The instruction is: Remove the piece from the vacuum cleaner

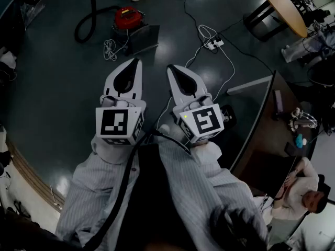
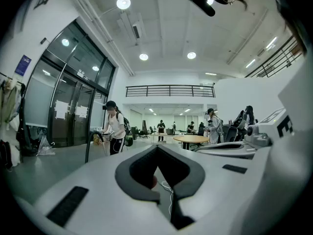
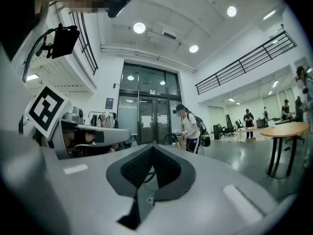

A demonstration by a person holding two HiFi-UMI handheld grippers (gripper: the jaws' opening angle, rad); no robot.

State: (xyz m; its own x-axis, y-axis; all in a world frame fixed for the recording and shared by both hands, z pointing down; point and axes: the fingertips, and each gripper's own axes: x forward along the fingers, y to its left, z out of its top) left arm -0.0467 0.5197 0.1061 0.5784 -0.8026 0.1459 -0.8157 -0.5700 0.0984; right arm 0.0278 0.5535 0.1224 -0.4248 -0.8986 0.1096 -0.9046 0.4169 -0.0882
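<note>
Dark grey floor (image 1: 52, 88), vacuum cleaner far ahead, both tongs idle.
Left tongs (image 1: 138, 61) and right tongs (image 1: 170, 68) are pressed shut with nothing between them. They are held side by side, pointing toward the red vacuum cleaner (image 1: 129, 17), which sits on the floor well apart from them, its black hose (image 1: 84, 27) curling off to the left. The reach looks not yet begun. A coiled white cable (image 1: 110, 50) and a power strip (image 1: 213, 44) lie along the way, and a dark table (image 1: 261, 135) stands to the right.

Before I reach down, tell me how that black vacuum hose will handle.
The black hose lies in a loose curve, so it probably bends and trails. Tugging it may drag the red vacuum cleaner along the smooth floor.
</note>
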